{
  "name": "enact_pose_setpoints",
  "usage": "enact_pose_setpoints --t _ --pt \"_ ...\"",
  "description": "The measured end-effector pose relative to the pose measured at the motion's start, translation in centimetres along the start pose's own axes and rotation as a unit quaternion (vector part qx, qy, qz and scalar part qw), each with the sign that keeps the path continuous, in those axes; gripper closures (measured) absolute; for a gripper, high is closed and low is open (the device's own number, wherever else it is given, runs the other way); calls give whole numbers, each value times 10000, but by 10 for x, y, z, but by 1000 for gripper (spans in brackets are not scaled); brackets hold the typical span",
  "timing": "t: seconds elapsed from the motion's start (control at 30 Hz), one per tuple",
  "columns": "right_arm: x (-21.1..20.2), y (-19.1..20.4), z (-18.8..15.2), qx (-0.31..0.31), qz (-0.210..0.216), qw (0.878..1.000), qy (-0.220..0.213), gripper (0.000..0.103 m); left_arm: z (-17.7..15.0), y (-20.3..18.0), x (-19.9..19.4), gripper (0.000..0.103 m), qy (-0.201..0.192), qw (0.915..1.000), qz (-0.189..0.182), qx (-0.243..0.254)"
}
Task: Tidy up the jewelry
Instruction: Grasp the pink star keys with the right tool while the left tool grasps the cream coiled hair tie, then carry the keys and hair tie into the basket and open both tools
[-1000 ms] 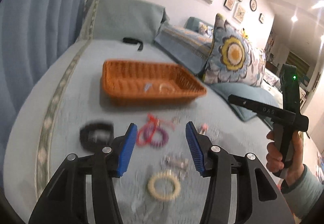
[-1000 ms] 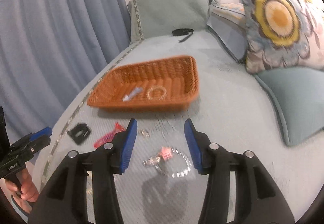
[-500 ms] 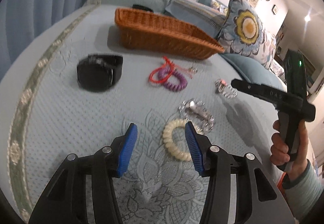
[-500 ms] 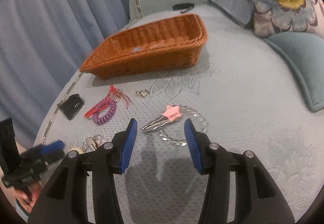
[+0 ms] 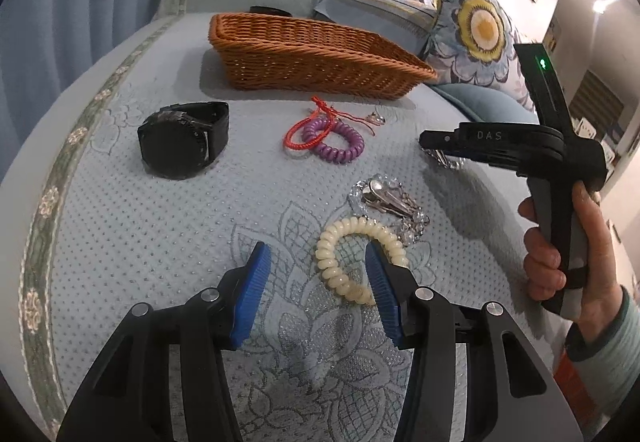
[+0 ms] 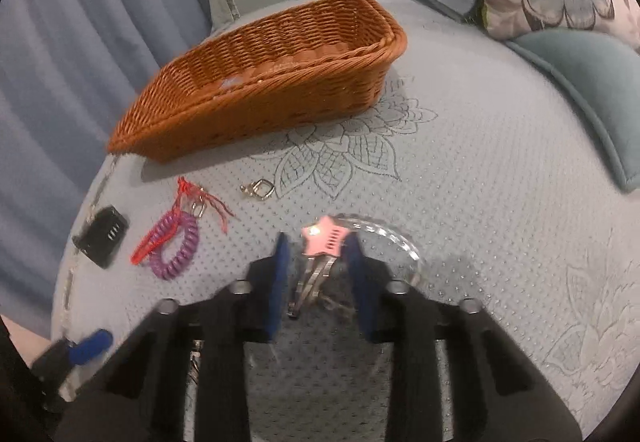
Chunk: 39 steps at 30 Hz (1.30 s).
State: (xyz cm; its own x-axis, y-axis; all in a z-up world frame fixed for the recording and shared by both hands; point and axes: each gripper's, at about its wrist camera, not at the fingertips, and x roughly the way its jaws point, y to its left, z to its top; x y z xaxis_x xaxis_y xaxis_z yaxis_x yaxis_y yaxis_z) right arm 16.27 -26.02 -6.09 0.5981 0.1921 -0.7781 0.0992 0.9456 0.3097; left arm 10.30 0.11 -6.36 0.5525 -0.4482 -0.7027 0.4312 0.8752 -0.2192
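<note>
Lettering, apparently "DAS", on right gripper (image 5: pixel 430 140), closing

My left gripper (image 5: pixel 316 272) hangs open over the cream spiral bracelet (image 5: pixel 352 262), its right pad at the ring's far edge. Beyond the bracelet lie a crystal bracelet (image 5: pixel 390 202), purple coil (image 5: pixel 340 142), black watch (image 5: pixel 184 138) and wicker basket (image 5: pixel 312 58).

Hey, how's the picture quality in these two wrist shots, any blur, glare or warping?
Left wrist view: sharp, with fisheye bending of the bedspread border and glare from ceiling lights at upper right. Right wrist view: softer, motion-blurred around the right gripper and the pink star hair clip; the wicker basket looks curved.
</note>
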Motion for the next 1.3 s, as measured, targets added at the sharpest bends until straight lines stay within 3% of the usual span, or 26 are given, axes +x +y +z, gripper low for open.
enact_pose_setpoints --t 0.23,0.37,0.57,0.67,0.7,0.73,1.07,1.3 --pt "-19 -10 -16 -264 220 9992 -200 84 -2 -1 -1 56 26 10000 -32 70" --pt "-39 -17 -24 -326 607 9958 -604 84 -3 -2 -1 59 13 9999 85 89" --pt "-56 -7 -35 -703 792 9903 -900 84 -3 -24 7 62 1 9959 771 478" --pt "-57 2 -36 -875 749 9888 -951 84 -5 -35 10 78 -19 9920 1010 760" --pt "-57 3 -37 -912 752 9883 -968 84 -5 -36 11 92 -23 9917 1032 768" --pt "-58 4 -37 -934 763 9878 -990 84 -5 -36 10 92 -28 9916 1044 759" --pt "-60 -3 -38 -818 928 9868 -1041 84 1 -24 -9 94 -463 9972 489 316" --pt "-62 -2 -38 -856 927 9861 -1080 84 7 -30 -20 94 -722 9963 415 229"
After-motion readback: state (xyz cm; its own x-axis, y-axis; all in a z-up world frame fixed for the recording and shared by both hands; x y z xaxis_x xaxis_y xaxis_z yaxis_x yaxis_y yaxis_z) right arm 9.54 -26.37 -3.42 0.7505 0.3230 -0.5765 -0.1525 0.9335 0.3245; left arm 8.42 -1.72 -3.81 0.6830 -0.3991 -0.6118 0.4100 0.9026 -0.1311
